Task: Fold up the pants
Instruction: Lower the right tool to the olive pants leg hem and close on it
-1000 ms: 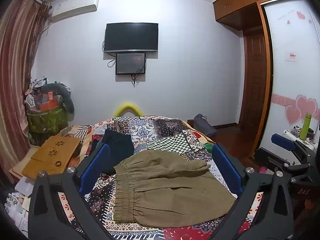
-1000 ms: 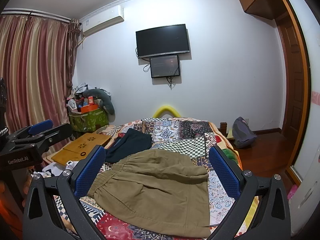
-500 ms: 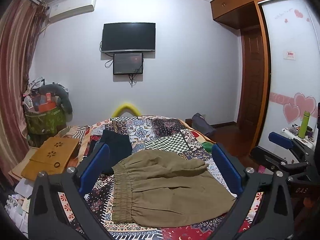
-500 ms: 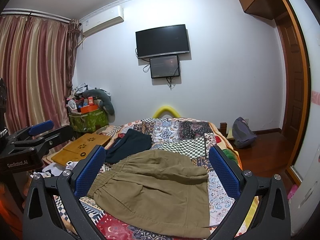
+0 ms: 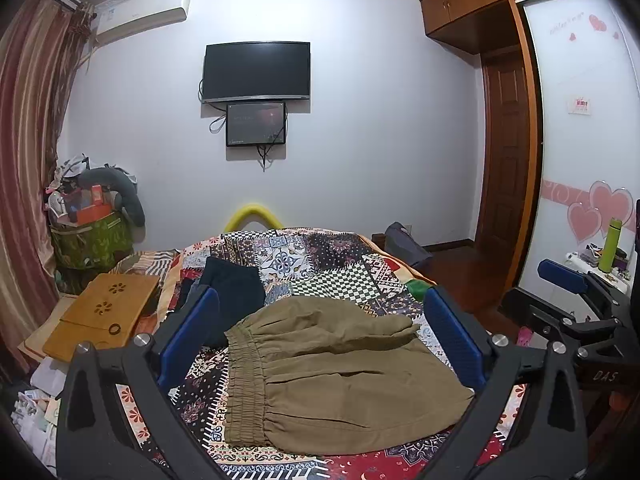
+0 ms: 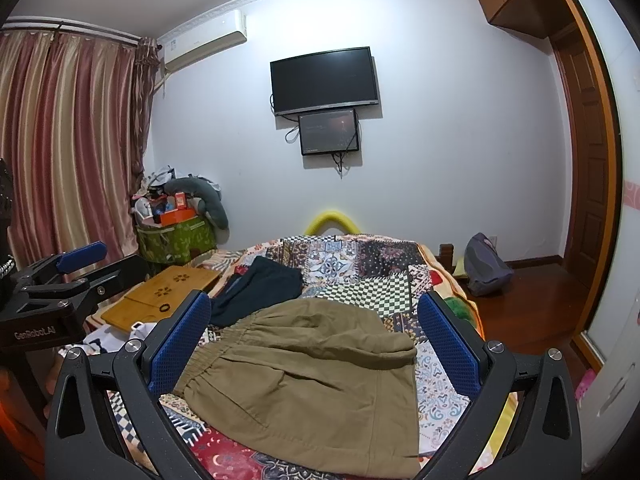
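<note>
Olive-brown pants [image 5: 336,376] lie folded on the patchwork bedspread [image 5: 320,256], with the elastic waistband toward the left. They also show in the right wrist view [image 6: 312,380]. My left gripper [image 5: 320,320] is open and empty, held above the pants. My right gripper [image 6: 314,320] is open and empty, also above the pants. The right gripper shows at the right edge of the left wrist view [image 5: 568,300]. The left gripper shows at the left edge of the right wrist view [image 6: 68,276].
A dark navy garment [image 5: 232,284] lies on the bed beyond the pants. A wooden lap tray [image 5: 104,312] sits at the bed's left. A green basket of clutter [image 5: 92,240] stands by the curtain. A grey bag [image 6: 484,264] lies on the floor at the right.
Both grippers stay open and almost still. The left wrist view has shifted slightly, so the pants sit a little lower left in it.
</note>
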`<state>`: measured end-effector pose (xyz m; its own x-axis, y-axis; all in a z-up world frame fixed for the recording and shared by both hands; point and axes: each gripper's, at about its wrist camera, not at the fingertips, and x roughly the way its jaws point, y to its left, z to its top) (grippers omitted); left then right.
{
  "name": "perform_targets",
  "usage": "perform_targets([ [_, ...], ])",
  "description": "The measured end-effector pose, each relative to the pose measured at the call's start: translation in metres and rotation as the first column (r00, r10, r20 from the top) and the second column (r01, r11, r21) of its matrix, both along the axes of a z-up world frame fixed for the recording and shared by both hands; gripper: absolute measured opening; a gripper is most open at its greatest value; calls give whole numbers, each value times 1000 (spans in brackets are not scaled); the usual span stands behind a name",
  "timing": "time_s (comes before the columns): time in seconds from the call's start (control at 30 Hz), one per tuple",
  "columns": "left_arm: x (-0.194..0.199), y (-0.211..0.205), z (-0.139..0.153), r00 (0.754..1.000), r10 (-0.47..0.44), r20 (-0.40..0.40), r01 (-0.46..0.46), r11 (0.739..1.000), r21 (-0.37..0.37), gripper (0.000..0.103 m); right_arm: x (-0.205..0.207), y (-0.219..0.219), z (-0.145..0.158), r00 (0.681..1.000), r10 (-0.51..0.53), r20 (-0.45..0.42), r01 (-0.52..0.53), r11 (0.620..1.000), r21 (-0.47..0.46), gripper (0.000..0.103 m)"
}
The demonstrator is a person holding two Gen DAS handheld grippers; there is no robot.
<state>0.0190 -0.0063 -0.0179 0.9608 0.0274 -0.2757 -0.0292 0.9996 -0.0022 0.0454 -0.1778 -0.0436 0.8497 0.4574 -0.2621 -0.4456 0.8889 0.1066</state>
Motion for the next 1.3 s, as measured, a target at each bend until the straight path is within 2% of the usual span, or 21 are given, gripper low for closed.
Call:
perform_targets([
  [0.2, 16, 6, -8, 999, -4, -38, 4, 1000, -10, 103, 18, 0, -15, 999, -15, -41, 14, 1000, -17, 103],
  [0.4, 61, 26, -29, 988, 32, -152, -35, 999, -22, 103, 57, -7, -48, 989, -54, -141, 47, 997, -55, 103],
  [0.57, 108, 59, -57, 957, 67, -282, -84, 995, -48, 103, 99, -21, -86, 962, -95, -258, 71, 992, -99, 103],
  [0.67, 132, 78, -74, 933, 91, -347, -109, 994, -32, 103, 120, -29, -105, 939, -106, -328, 69, 990, -121, 102],
  [0.8, 165, 103, -100, 891, 126, -437, -137, 991, 6, 103, 143, -34, -127, 901, -96, -423, 37, 989, -144, 94],
  [0.93, 195, 128, -128, 840, 129, -527, -154, 988, -4, 103, 170, -33, -151, 860, -85, -503, -4, 985, -172, 87],
  [1.1, 227, 143, -160, 770, 142, -622, -157, 987, 32, 103, 205, -29, -176, 800, -71, -595, -57, 980, -193, 68],
  [1.23, 249, 157, -187, 707, 113, -698, -154, 988, 4, 103, 225, -21, -191, 771, -90, -630, -84, 967, -241, 62],
  [1.3, 257, 161, -197, 683, 107, -722, -155, 988, -1, 103, 232, -15, -198, 765, -95, -637, -100, 960, -263, 58],
])
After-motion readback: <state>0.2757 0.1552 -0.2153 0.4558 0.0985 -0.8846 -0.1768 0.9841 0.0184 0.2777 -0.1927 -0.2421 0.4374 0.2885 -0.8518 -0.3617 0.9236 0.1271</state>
